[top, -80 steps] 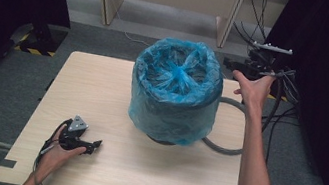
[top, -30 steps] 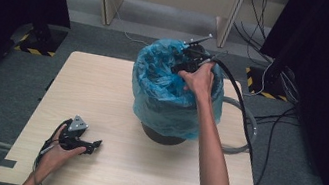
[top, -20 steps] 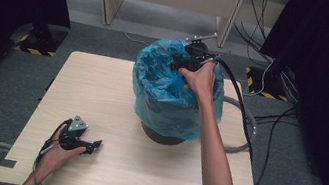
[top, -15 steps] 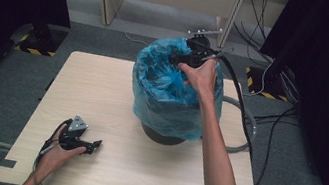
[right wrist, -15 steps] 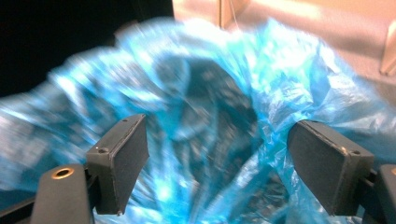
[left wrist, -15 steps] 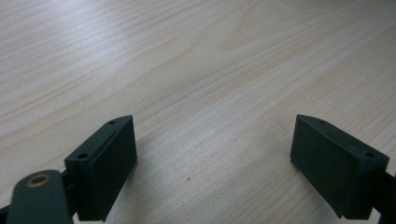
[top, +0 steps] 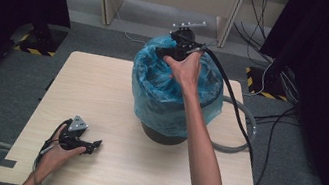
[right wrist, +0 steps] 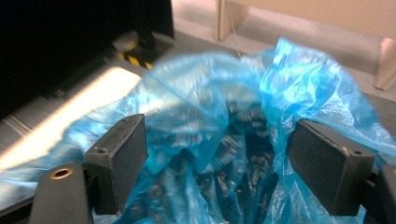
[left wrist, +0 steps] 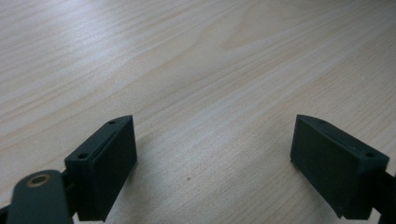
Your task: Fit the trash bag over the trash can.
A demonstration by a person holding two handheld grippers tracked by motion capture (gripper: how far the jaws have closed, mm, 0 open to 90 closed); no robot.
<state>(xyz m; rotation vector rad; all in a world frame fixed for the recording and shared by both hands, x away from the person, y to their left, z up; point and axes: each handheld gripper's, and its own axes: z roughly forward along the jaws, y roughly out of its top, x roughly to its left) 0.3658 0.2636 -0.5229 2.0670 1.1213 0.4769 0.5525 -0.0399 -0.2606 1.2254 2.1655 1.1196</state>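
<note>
A dark bin (top: 163, 135) lined with a blue plastic bag (top: 172, 94) stands on the wooden table (top: 101, 92), right of centre. My right gripper (top: 166, 52) hovers over the bin's far rim, held in a hand that reaches across the bag's mouth. In the right gripper view its jaws stand wide apart (right wrist: 217, 163), with crumpled bag film (right wrist: 210, 102) loose between them and nothing pinched. My left gripper (top: 92, 145) lies on the table near the front left. It is open, with only bare wood between its jaws (left wrist: 215, 163).
A grey hose (top: 241, 136) loops on the table right of the bin, and a black cable trails from the right gripper over it. Black curtains flank both sides. Yellow-black striped feet (top: 27, 49) sit on the floor at far left and far right.
My right hand came from the table's right edge to the bag, then rose and moved toward the far rim. The bag's gathered top now gapes. The left gripper stayed put.
</note>
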